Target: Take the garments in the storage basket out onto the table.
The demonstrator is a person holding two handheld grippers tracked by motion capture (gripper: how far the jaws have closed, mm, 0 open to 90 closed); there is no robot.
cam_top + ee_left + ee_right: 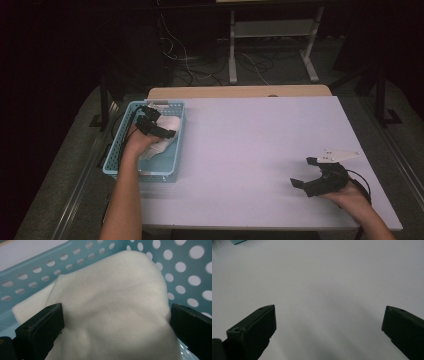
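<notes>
A light blue perforated basket (145,175) stands at the left edge of the white table (250,135). A white folded cloth (175,122) lies inside it. My left gripper (161,123) is down in the basket, open. In the left gripper view its jaws (114,307) stand wide apart on either side of the cloth (112,282), with the basket's wall (30,277) just behind. My right gripper (302,171) rests open near the table's front right, nothing between its jaws. The right gripper view has that gripper (328,307) over bare table (324,270).
A wooden board (240,92) runs along the table's far edge. Beyond it the dark floor holds a metal stand (272,45) and loose cables (180,55). A corner of the basket (237,241) shows at the top left of the right gripper view.
</notes>
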